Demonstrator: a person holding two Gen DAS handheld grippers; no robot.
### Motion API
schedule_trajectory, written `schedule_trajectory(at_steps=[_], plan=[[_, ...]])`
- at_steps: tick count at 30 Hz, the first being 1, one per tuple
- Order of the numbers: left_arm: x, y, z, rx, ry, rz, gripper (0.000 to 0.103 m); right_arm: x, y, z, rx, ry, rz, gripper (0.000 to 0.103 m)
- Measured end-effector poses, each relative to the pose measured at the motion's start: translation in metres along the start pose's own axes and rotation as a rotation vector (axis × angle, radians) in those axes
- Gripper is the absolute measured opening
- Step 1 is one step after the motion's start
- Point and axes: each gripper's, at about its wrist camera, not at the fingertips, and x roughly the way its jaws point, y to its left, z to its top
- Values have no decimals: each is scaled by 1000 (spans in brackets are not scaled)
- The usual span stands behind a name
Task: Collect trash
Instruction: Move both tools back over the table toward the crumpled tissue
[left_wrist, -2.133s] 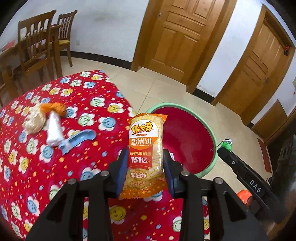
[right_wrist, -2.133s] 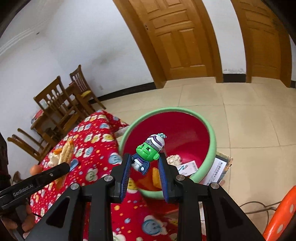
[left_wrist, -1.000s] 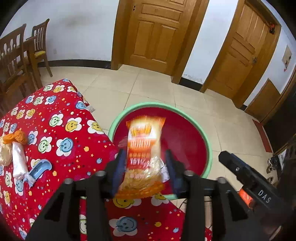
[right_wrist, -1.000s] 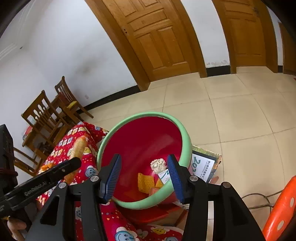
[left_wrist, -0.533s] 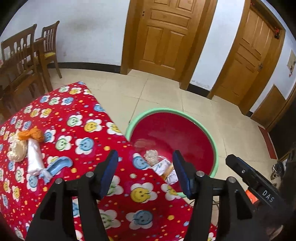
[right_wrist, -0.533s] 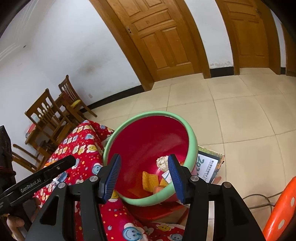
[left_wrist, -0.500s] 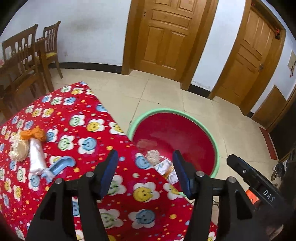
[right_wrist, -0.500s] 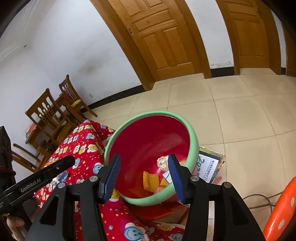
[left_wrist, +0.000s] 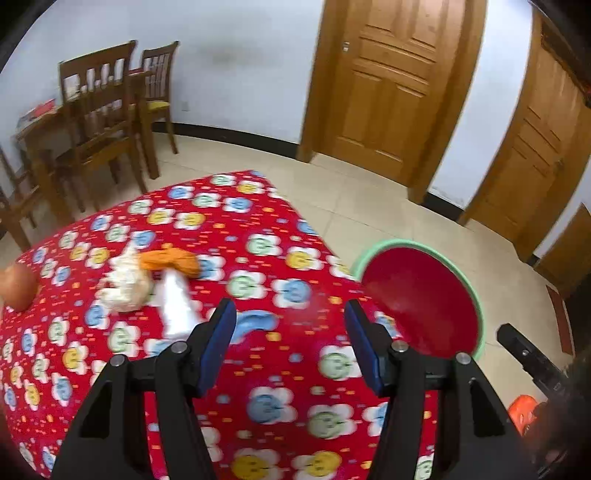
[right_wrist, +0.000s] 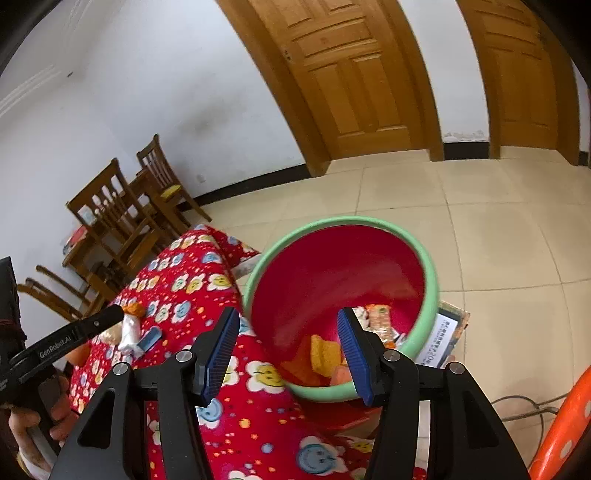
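Observation:
A red basin with a green rim (left_wrist: 421, 295) (right_wrist: 343, 288) stands beside the table and holds several wrappers (right_wrist: 376, 321). On the red flowered tablecloth (left_wrist: 258, 258) lie an orange peel (left_wrist: 171, 260), a crumpled beige wad (left_wrist: 123, 284), a white wrapper (left_wrist: 175, 306) and a blue piece (left_wrist: 256, 319); they also show small in the right wrist view (right_wrist: 129, 328). My left gripper (left_wrist: 290, 343) is open and empty above the cloth, just right of this trash. My right gripper (right_wrist: 284, 354) is open and empty over the basin's near edge.
A round orange fruit (left_wrist: 16, 282) sits at the table's left edge. Wooden chairs (left_wrist: 107, 122) stand behind the table. Wooden doors (left_wrist: 388, 85) line the far wall. An orange stool (right_wrist: 565, 421) and a cable (right_wrist: 524, 410) are on the floor by the basin.
Both grippers let go of their loads into the basin: the snack packet from the left, the green toy from the right. The left gripper has since swung left over the table.

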Motion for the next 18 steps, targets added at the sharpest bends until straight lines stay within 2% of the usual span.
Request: schedule_trajectory(at_steps=[10, 18], plan=[[-10, 62, 5, -75, -25, 106, 61, 14, 41, 1, -80, 34, 40, 57], [12, 112, 0, -169, 17, 172, 61, 30, 64, -1, -117, 68, 45, 57]])
